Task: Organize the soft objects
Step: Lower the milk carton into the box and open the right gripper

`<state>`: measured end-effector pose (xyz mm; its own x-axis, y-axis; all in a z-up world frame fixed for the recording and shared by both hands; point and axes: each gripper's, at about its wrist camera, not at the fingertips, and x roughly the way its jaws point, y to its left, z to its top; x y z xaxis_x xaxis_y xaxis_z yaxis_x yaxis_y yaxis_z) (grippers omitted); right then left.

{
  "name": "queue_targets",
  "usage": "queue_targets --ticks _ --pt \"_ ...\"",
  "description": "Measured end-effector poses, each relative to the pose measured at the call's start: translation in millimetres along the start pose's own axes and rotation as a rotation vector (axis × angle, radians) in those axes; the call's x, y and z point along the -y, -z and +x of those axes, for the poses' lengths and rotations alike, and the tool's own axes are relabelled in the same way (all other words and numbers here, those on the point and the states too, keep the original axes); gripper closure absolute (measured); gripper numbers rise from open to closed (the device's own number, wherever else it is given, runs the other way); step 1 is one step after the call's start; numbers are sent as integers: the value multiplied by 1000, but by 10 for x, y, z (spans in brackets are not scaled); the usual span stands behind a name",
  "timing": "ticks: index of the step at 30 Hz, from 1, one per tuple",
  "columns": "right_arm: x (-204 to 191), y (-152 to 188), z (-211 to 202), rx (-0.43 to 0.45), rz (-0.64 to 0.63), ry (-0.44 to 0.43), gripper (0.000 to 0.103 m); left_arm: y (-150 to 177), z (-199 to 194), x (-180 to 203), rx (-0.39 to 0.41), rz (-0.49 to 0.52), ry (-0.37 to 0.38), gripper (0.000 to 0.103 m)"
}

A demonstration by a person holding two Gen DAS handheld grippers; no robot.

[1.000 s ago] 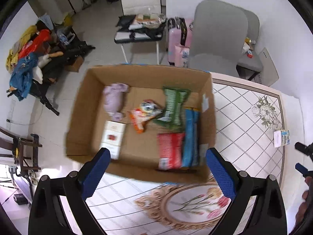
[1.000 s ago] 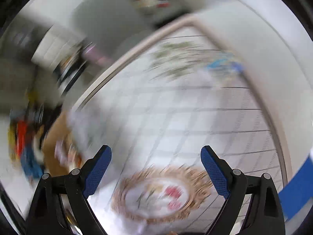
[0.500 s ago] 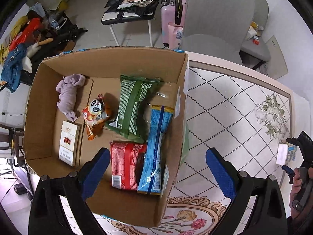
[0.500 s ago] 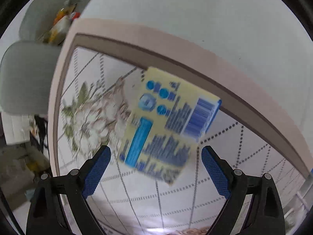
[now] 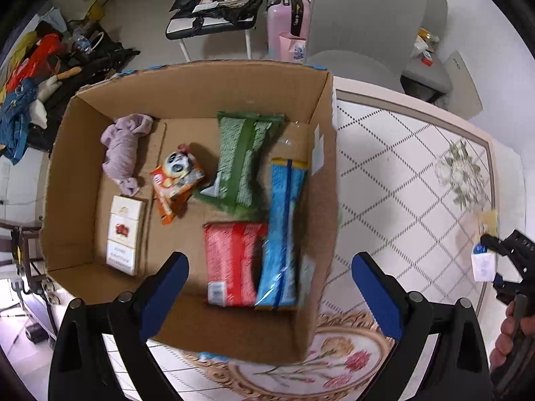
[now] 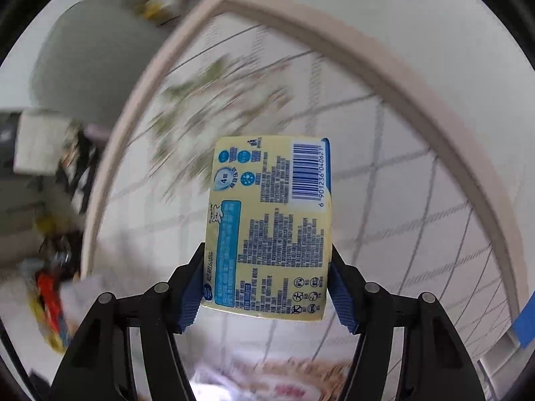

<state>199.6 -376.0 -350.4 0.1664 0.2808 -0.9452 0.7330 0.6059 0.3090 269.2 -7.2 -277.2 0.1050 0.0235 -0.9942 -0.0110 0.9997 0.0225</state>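
Brown corrugated cardboard box (image 5: 187,87) on the patterned white bench (image 5: 394,173), seen past the left gripper (image 5: 269,285), jaws wide apart and empty above the box's near wall. Inside, from left: crumpled lilac cloth (image 5: 123,150) at the far left, white carton with red emblem (image 5: 123,234) nearer below it, orange panda-print pack (image 5: 175,177) beside them, green soft pack (image 5: 244,158) toward the far middle, red soft pack (image 5: 230,260) nearer, blue soft pack (image 5: 282,230) along the right wall, touching the red one. Grey chair (image 5: 361,30) beyond the box, pink suitcase (image 5: 284,23) just beside it. At the right edge of the left view, well apart from the box: right gripper (image 6: 264,287), jaws clamped on the lower sides of a pale yellow tissue pack with blue print and barcode (image 6: 271,227), held upright above the bench; background blurred in the right view.
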Motion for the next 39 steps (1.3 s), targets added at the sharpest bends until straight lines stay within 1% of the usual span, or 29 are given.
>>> queue_targets --ticks 5,9,10,11,13,15,16,17,20,23,26,31,34,37,39 --pt "-728 729 -275 -10 -176 -105 36 180 -250 -373 18 36 6 3" --pt "-1289 1274 -568 -23 -318 -187 36 316 -457 -839 26 37 7 3" --pt "-1362 1381 -671 -29 -350 -205 36 346 -501 -988 26 31 3 3" --pt "-1517 1517 -701 -37 -388 -217 36 365 -530 -1106 27 25 0 3" --pt "-1864 1826 -731 -54 -463 -236 36 396 -566 -1366 27 5 -3 3" --pt "-2179 2119 -680 -59 -546 -228 36 406 -566 -1608 30 -21 -13 3" --pt "-2279 2252 -712 -61 -568 -227 36 402 -552 -1707 30 -32 -16 3" --pt "-2428 2393 -634 -67 -608 -223 36 400 -538 -1781 28 -40 -16 3" --pt "-2702 2660 -398 -68 -693 -197 36 368 -423 -2014 18 -63 -13 3" --pt "-2900 2844 -88 -59 -773 -146 36 331 -274 -2166 2 -73 -3 3" --pt "-3000 2944 152 -67 -803 -112 36 277 -104 -2266 -20 -71 22 3" --pt "-3053 3013 485 -85 -804 -66 36 208 95 -2305 -48 -45 86 3" --pt "-3038 3009 646 -96 -798 -42 36 190 154 -2320 -50 -38 89 3" --pt "-3053 3005 813 -102 -789 -30 36 179 202 -2345 -63 -37 136 3" --pt "-3065 3006 887 -109 -786 -28 36 169 226 -2341 -68 -29 135 3"
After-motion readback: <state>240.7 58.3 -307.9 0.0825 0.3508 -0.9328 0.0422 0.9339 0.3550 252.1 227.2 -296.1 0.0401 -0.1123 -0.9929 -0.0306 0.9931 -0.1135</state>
